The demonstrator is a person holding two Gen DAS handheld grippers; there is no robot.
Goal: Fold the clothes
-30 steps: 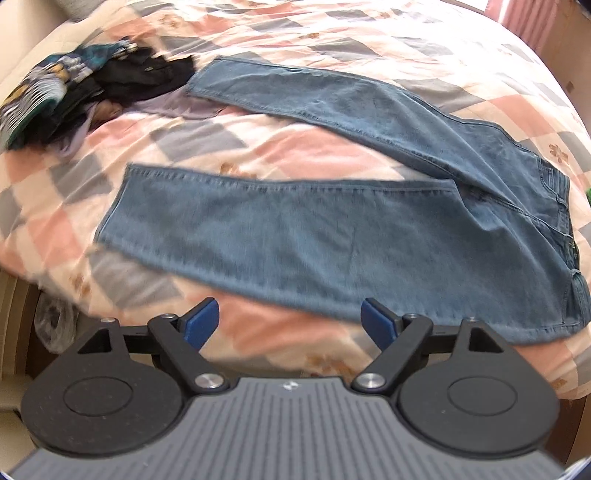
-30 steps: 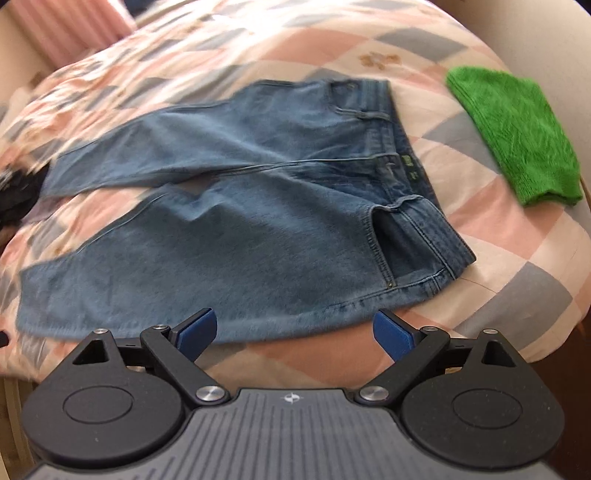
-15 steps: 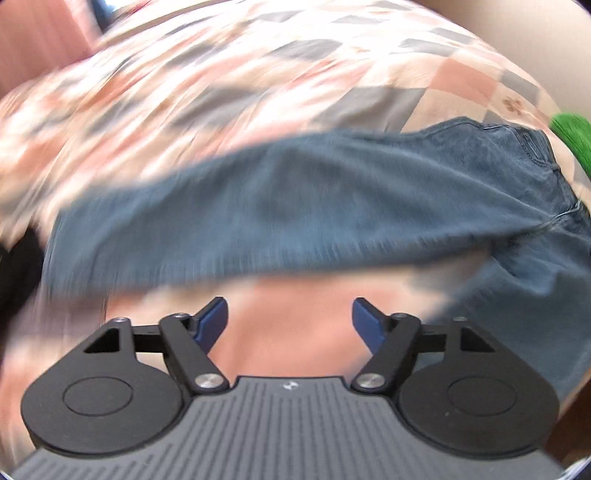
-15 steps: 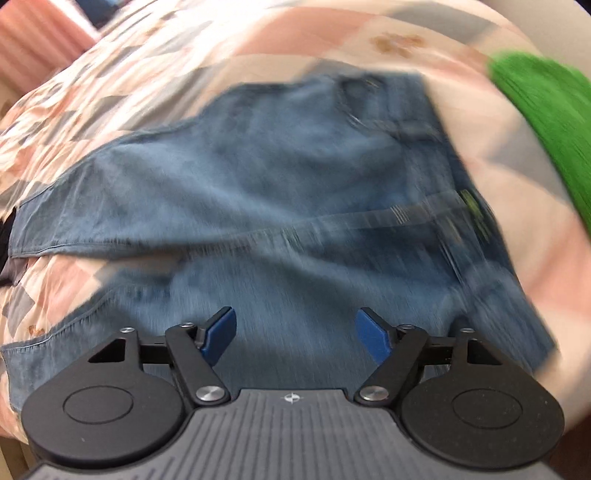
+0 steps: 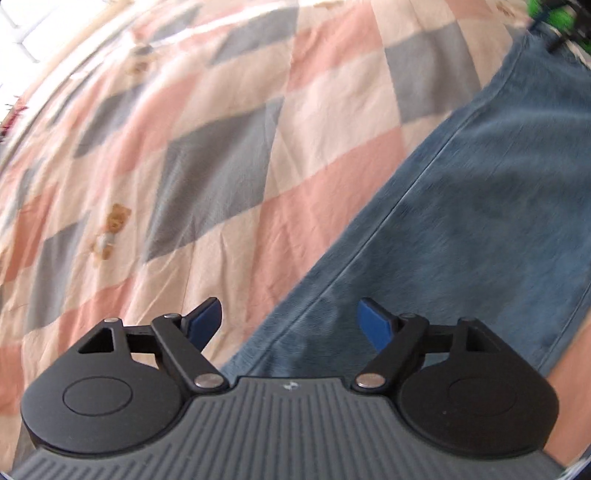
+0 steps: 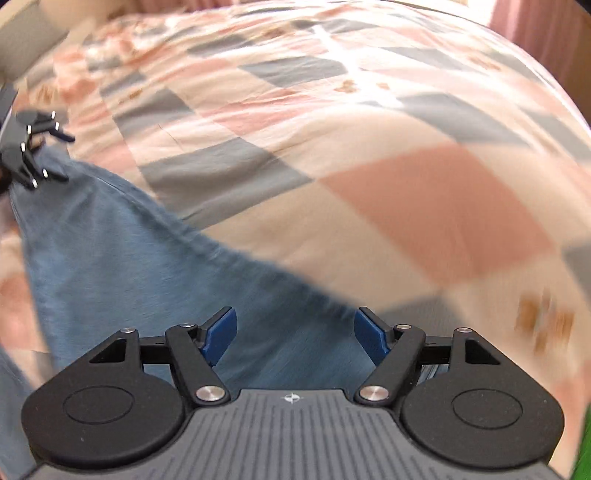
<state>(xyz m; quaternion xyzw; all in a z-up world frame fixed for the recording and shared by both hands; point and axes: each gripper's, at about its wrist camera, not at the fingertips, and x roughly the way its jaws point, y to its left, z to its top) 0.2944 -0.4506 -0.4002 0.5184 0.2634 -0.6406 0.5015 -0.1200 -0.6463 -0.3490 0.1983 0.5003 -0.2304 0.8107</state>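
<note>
Fingers (image 5: 207, 319) of the left gripper (image 5: 291, 319) are spread apart and empty, straddling the side seam of the jeans (image 5: 461, 229). Fingers (image 6: 221, 330) of the right gripper (image 6: 295, 330) are likewise released, above the denim. The jeans lie flat on the checked quilt (image 5: 221, 147) of the bed; a green cloth (image 5: 550, 11) lies beyond them.

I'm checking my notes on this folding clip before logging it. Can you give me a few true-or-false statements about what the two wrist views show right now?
1. Both tongs, left and right, are open and hold nothing. True.
2. The jeans lie on a checked quilt. True.
3. The jeans are black. False: they are blue denim.
4. The quilt is plain white. False: it has pink, grey and cream checks.
5. The left tongs straddle the jeans' edge. True.
</note>
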